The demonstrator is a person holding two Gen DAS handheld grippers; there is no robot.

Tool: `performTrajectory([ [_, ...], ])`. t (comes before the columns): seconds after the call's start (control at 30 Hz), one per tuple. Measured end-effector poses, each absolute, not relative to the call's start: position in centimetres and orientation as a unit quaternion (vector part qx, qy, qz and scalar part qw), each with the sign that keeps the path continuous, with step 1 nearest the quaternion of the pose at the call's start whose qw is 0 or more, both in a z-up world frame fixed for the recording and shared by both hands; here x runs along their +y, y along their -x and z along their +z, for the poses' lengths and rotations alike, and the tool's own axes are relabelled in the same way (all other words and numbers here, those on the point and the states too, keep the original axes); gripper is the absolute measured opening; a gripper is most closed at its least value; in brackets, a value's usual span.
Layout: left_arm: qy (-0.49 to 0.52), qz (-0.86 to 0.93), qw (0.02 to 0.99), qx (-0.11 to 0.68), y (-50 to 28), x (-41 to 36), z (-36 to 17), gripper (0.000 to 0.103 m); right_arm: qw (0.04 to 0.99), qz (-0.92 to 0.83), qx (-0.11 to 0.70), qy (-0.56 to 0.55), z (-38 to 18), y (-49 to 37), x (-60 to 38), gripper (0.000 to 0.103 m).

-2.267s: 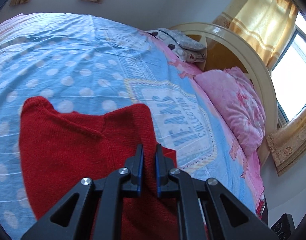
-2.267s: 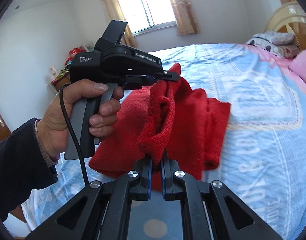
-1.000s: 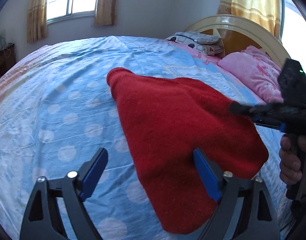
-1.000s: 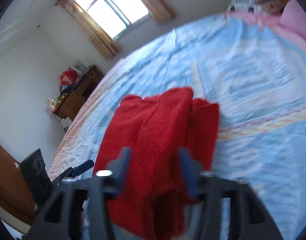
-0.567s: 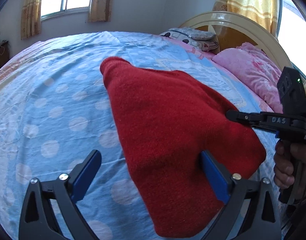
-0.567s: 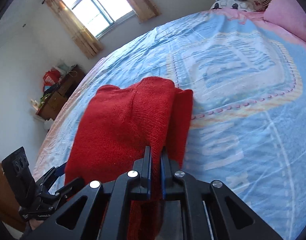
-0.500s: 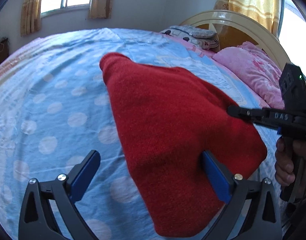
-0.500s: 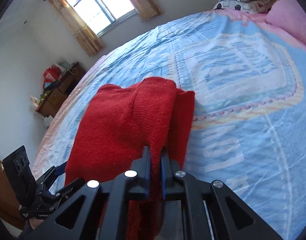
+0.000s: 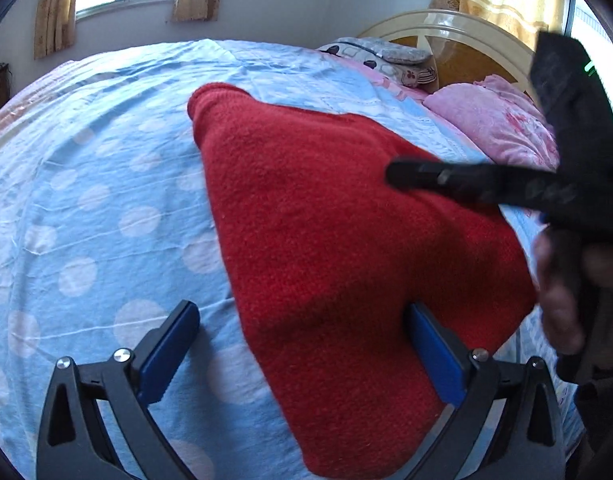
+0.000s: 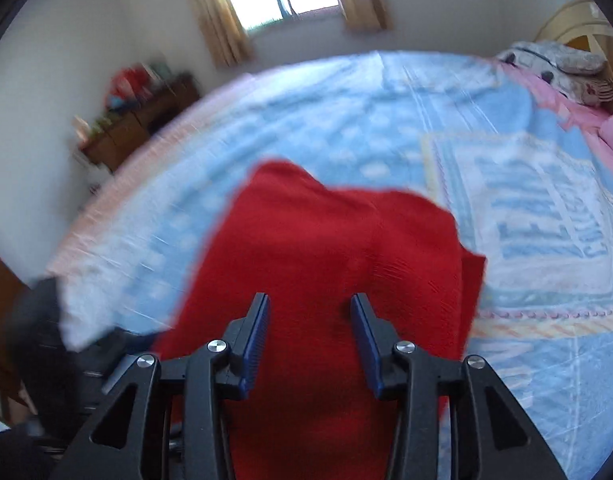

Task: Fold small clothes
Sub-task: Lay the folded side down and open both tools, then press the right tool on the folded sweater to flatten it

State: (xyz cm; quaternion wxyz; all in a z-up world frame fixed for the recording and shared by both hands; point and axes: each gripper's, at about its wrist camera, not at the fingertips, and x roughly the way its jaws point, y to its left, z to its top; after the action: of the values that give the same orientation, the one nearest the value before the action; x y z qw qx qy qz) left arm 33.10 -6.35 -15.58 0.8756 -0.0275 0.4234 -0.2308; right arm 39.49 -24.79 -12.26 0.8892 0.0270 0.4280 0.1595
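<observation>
Item: red knitted garment (image 9: 346, 248), lying folded on the blue dotted bedspread (image 9: 86, 208), laid flat so the fold keeps its shape. My left gripper (image 9: 306, 344) stands fully spread low over its near edge, pads clear of the knit, so nothing drags as I let it lie. My right gripper (image 10: 310, 332) is opening, cloth beneath the jaws but not pinched, which I read as a release. Pink pillow (image 9: 494, 120) rests by the headboard, well apart. Judged status: this fold nearly finished.
</observation>
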Motion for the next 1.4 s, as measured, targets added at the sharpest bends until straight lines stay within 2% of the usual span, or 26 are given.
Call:
performTrajectory([
  [0.2,0.015,-0.231,0.875,0.426,-32.8,-6.7,-15.7,0.103,0.889,0.16,0.428,-0.026,-13.4,-39.3,-26.3,0.041],
  [0.43,0.017,-0.231,0.875,0.425,-33.0,-6.8,-15.6,0.103,0.907,0.145,0.392,0.06,-10.9,-37.1,-22.3,0.043],
  [0.6,0.015,-0.231,0.874,0.426,-33.1,-6.8,-15.7,0.103,0.896,0.136,0.4,0.137,-13.2,-36.5,-20.2,0.043],
  [0.67,0.011,-0.23,0.875,0.426,-33.1,-7.1,-15.7,0.103,0.903,0.136,0.392,0.116,-13.8,-36.5,-21.7,0.054],
  [0.7,0.011,-0.23,0.874,0.427,-33.1,-7.1,-15.7,0.103,0.903,0.137,0.393,0.104,-13.9,-36.6,-22.4,0.055],
  [1.2,0.007,-0.233,0.873,0.429,-33.3,-7.4,-15.9,0.103,0.904,0.168,0.389,0.054,-14.1,-36.1,-24.6,0.055],
  [1.4,0.008,-0.233,0.873,0.428,-33.3,-7.5,-15.9,0.103,0.91,0.177,0.373,0.042,-12.0,-35.8,-25.3,0.055],
])
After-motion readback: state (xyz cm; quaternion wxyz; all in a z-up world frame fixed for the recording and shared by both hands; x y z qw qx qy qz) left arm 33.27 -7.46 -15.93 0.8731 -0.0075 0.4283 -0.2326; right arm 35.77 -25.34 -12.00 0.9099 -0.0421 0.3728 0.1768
